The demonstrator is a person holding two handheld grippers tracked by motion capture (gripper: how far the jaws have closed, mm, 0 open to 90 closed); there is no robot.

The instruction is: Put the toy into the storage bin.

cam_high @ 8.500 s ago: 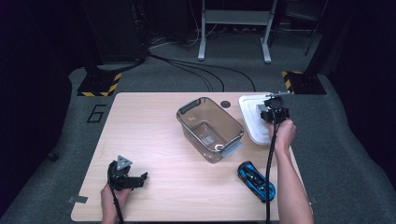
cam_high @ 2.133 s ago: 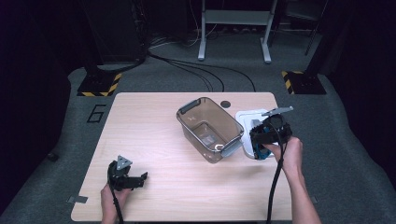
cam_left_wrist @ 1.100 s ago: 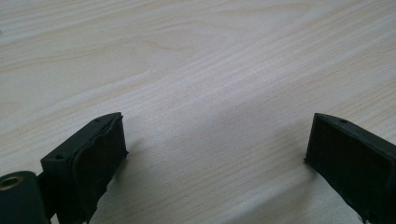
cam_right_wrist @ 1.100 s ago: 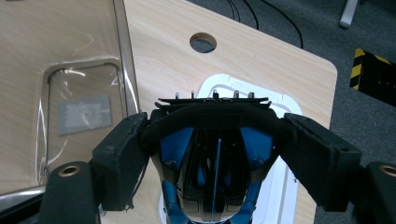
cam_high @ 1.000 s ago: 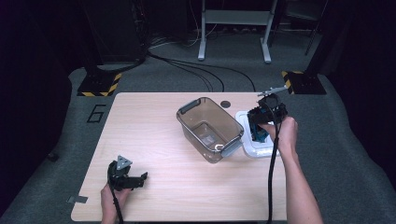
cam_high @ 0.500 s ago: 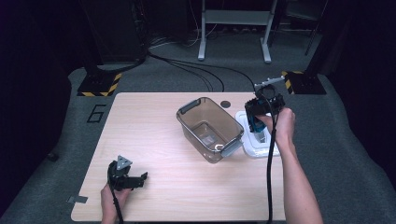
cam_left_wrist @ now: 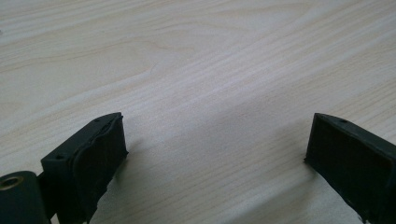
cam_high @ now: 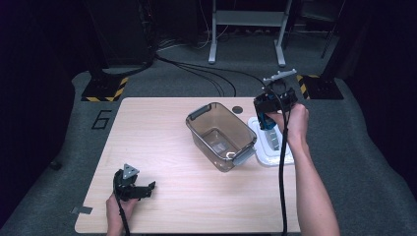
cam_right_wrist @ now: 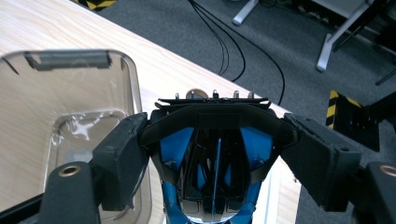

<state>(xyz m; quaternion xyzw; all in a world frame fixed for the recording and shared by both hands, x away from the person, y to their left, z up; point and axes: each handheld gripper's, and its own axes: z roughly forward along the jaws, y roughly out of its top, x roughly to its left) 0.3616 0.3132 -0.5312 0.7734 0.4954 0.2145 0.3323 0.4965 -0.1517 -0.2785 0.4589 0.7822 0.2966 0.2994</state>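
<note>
My right gripper is shut on a blue and black toy car and holds it in the air above a white lid at the table's right edge. In the right gripper view the car sits crosswise between the two jaws, whose pads press its sides. A clear plastic bin with grey handles stands just left of it, its rim below the car. My left gripper rests on the table at the front left, open; in its own view only bare wood lies between the jaws.
A small dark round disc lies on the table behind the bin. The wooden table has wide bare room between the bin and the left gripper. Cables and yellow-black striped stand feet lie on the grey floor beyond.
The right gripper has lifted the toy car higher over the white lid, drifting a little toward the table's far edge. The left gripper has stayed put.
</note>
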